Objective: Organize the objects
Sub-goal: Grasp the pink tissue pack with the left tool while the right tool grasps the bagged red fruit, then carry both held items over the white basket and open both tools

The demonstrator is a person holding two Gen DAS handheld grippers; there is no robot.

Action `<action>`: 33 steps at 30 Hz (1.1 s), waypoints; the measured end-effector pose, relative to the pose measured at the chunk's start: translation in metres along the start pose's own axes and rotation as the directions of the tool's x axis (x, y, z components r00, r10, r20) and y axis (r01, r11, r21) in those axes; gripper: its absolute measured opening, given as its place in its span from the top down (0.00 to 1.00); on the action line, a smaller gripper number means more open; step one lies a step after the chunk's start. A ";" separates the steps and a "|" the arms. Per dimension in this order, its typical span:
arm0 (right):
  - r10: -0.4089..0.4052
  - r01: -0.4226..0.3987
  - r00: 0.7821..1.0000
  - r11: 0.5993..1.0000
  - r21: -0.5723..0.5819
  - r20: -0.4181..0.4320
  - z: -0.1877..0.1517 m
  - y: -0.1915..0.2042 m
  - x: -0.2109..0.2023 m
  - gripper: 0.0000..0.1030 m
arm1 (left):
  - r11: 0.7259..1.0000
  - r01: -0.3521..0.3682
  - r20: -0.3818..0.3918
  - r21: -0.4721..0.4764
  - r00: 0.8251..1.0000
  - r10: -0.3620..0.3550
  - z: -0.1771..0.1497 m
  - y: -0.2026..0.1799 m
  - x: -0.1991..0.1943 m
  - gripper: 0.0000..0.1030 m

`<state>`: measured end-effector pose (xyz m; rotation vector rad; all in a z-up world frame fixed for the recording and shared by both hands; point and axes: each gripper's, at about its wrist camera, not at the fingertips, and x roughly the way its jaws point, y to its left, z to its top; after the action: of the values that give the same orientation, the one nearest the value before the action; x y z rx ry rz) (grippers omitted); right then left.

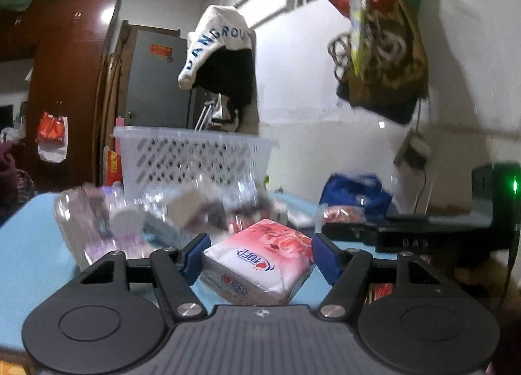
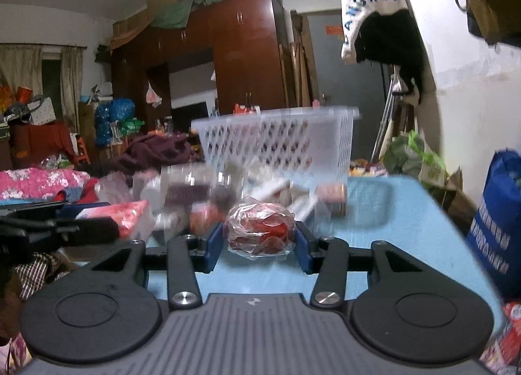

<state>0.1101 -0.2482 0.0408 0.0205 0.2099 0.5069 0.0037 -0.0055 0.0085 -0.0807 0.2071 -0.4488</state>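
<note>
A: What are the two claws holding?

B: My left gripper (image 1: 259, 256) is pinching a soft, glossy pink tissue pack (image 1: 260, 261), its long axis running near-left to far-right, one corner pointing at me. My right gripper (image 2: 259, 246) is squeezing a crinkly clear bag of red pieces (image 2: 260, 230), rounded.

A: And the room around them?

B: Blurred clutter is lying beyond; the white lattice basket (image 1: 192, 160) is standing farther back on the blue table (image 2: 407, 222), whose right side is lying bare.
</note>
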 end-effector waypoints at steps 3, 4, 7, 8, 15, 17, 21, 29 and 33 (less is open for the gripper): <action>0.018 -0.017 1.000 1.000 -0.008 0.019 0.033 -0.002 0.013 0.52 | 1.000 -0.011 0.046 -0.023 0.999 0.012 0.039 0.012 0.009 0.31; 0.023 -0.023 0.999 1.000 -0.012 0.028 0.047 -0.003 0.021 0.52 | 0.999 -0.011 0.059 -0.044 0.998 0.014 0.054 0.019 0.015 0.31; -0.009 0.012 0.999 0.999 -0.053 0.050 0.098 -0.006 0.057 0.52 | 0.994 -0.038 0.073 -0.099 0.996 0.045 0.109 0.044 0.050 0.31; -0.018 0.021 0.999 0.998 -0.060 0.042 0.110 -0.008 0.071 0.52 | 0.991 -0.065 0.059 -0.115 0.996 0.072 0.127 0.052 0.067 0.31; -0.050 0.043 0.984 0.998 -0.044 -0.170 0.150 -0.037 0.185 0.52 | 0.959 -0.207 -0.174 -0.193 0.969 0.174 0.188 0.105 0.191 0.31; -0.060 0.048 0.975 0.997 -0.060 -0.213 0.144 -0.039 0.199 0.51 | 0.957 -0.208 -0.219 -0.200 0.962 0.163 0.189 0.112 0.209 0.30; -0.065 0.053 0.980 0.996 -0.066 -0.189 0.140 -0.037 0.191 0.23 | 0.956 -0.217 -0.251 -0.198 0.954 0.164 0.185 0.114 0.225 0.16; -0.017 0.016 0.999 0.999 -0.037 -0.034 0.096 -0.037 0.077 0.00 | 0.977 -0.136 -0.126 -0.166 0.985 0.116 0.157 0.092 0.129 0.07; -0.064 0.067 0.991 0.998 0.019 -0.118 0.041 -0.041 0.051 0.00 | 0.981 -0.146 -0.099 -0.124 0.986 0.134 0.109 0.080 0.069 0.06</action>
<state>0.1816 -0.2578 0.0678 0.0060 0.3309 0.4404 0.1213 0.0396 0.0929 -0.1738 0.3290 -0.2979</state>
